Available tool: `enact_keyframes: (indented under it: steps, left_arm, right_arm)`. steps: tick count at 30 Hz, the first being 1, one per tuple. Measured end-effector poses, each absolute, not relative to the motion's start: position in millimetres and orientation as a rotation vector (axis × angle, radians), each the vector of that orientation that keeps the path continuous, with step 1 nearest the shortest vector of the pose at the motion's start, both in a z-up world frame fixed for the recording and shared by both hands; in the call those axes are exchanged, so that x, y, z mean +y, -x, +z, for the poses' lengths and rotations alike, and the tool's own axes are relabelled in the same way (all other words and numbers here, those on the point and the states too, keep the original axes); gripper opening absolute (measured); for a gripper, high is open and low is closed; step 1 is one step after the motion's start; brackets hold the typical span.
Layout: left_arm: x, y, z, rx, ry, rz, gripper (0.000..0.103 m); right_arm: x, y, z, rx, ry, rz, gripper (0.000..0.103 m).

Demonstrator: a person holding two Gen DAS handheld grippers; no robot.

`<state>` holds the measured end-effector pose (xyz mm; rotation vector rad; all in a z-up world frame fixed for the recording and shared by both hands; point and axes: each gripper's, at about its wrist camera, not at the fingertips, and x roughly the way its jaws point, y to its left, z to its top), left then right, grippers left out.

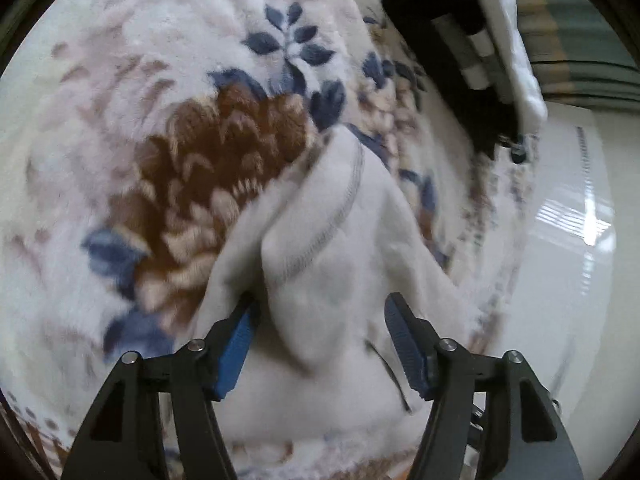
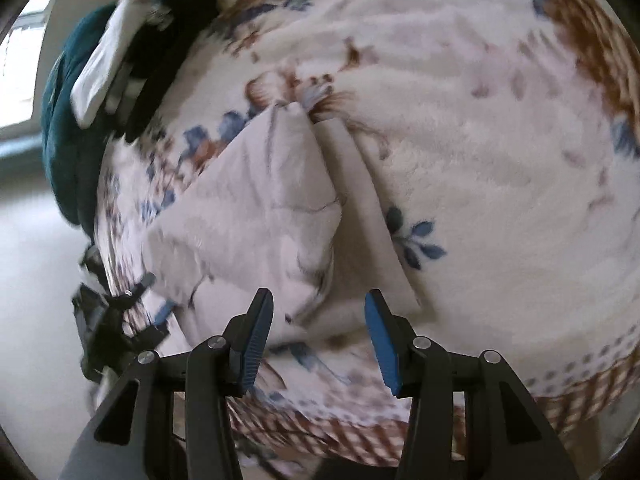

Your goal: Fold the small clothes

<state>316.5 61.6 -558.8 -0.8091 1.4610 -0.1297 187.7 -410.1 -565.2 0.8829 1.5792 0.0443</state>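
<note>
A small white garment (image 1: 320, 248) with a grey stitched seam lies partly folded on a floral fleece blanket (image 1: 160, 80). My left gripper (image 1: 320, 320) is open, its blue pads on either side of a raised fold of the garment. In the right wrist view the same garment (image 2: 260, 208) lies in folded layers on the blanket (image 2: 480, 160). My right gripper (image 2: 318, 312) is open and empty, just above the garment's near edge. The left gripper (image 2: 112, 320) shows at the garment's left side.
A stack of folded clothes, black, striped, white and teal (image 1: 472, 40), sits at the blanket's far edge; it also shows in the right wrist view (image 2: 120, 60). The blanket's edge drops to a pale glossy floor (image 1: 568, 240).
</note>
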Motion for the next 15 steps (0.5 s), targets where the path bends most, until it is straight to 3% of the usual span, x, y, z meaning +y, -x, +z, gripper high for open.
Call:
enact_keyframes:
  steps: [1, 3, 6, 15]
  left_arm:
    - [57, -319, -558, 1.453, 0.774, -0.127, 0.004]
    - [49, -322, -555, 1.458, 0.737, -0.14, 0.004]
    - [46, -319, -538, 1.44, 0.739, -0.157, 0.004]
    - [70, -282, -512, 1.471, 0.846, -0.135, 0.004]
  right_arm:
    - [-409, -189, -571, 1.575, -0.922, 0.03, 0.05]
    - [-406, -190, -579, 1.542, -0.981, 0.005, 0.049]
    - [-401, -193, -577, 1.486, -0.962, -0.038, 0.01]
    - [-411, -198, -554, 1.463, -0.903, -0.083, 0.005]
